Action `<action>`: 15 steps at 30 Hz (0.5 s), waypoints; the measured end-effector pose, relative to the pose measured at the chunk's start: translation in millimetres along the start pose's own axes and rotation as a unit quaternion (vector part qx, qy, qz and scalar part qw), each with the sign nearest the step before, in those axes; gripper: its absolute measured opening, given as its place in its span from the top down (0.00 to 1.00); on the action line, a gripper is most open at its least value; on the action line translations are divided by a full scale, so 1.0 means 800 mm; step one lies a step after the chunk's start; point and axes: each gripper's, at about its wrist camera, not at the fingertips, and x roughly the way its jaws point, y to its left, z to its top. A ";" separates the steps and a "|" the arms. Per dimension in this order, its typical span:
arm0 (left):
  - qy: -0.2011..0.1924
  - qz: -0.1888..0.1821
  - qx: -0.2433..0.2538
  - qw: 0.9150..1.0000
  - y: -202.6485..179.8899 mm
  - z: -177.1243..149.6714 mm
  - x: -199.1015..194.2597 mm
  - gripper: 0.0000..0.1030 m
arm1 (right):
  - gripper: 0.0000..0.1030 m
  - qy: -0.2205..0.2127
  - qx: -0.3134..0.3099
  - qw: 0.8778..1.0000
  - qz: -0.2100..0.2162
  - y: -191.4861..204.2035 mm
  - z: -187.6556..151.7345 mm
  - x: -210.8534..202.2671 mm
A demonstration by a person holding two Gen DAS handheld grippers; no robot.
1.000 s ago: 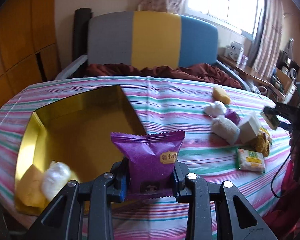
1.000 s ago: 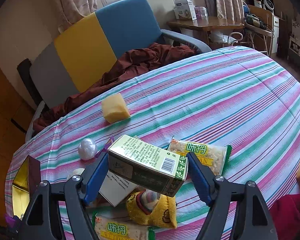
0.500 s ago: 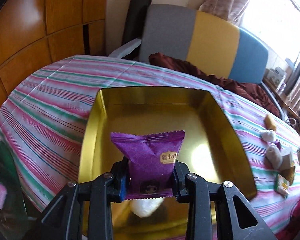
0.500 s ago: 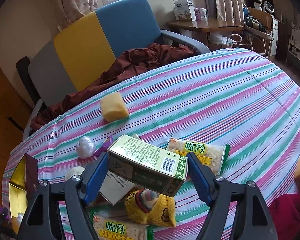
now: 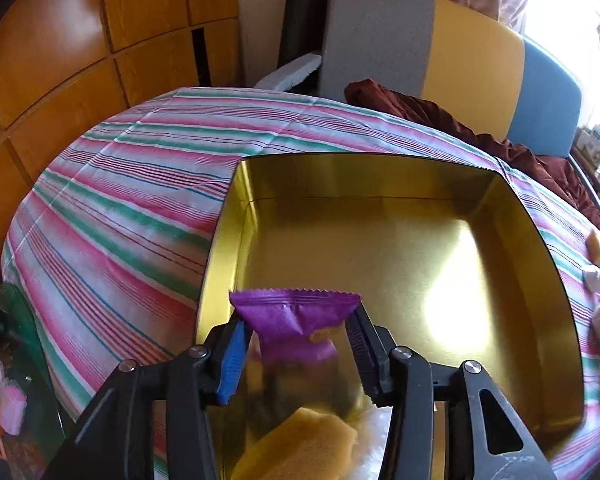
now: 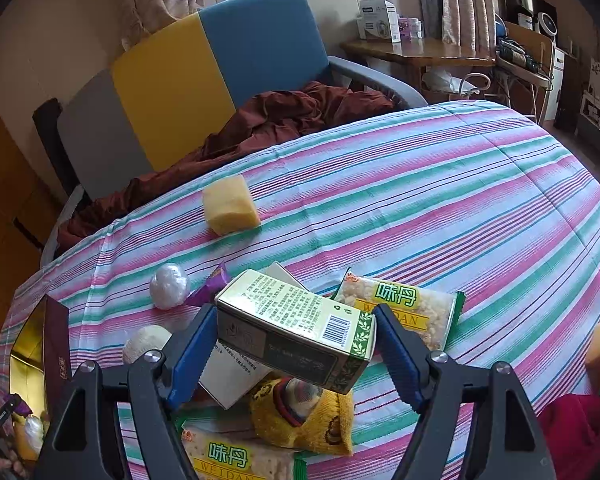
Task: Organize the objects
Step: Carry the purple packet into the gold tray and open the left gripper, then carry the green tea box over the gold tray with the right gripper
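Jaws of the left gripper (image 5: 296, 354) have just been opening, freeing the purple snack packet (image 5: 294, 326) over the gold tin (image 5: 380, 184), toward its seven o'clock corner. Right gripper (image 6: 294, 354) clamps the green carton (image 6: 296, 330) above the pile, ready for boxing.

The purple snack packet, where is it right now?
In the left wrist view, the purple snack packet sits between the just-opened jaws of the left gripper, over the gold tin's near-left corner.

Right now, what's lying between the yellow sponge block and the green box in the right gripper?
In the right wrist view, bare striped cloth fills most of the stretch from the sponge block to the green box; a purple wrapper and a white ball lie just left of it.
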 end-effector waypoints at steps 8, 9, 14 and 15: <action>-0.024 0.011 -0.002 1.000 0.003 -0.022 -0.019 0.53 | 0.24 0.002 -0.014 1.000 -0.006 0.007 -0.002 0.002; -0.026 0.011 -0.004 1.000 0.003 -0.024 -0.023 0.53 | 0.24 0.002 -0.015 1.000 -0.006 0.007 -0.002 0.001; -0.033 0.003 -0.014 0.999 0.004 -0.038 -0.043 0.53 | 0.24 0.002 -0.014 1.000 -0.009 0.006 -0.002 0.001; -0.034 0.001 -0.014 0.999 0.004 -0.041 -0.048 0.53 | 0.24 0.002 -0.014 1.000 -0.009 0.006 -0.002 0.001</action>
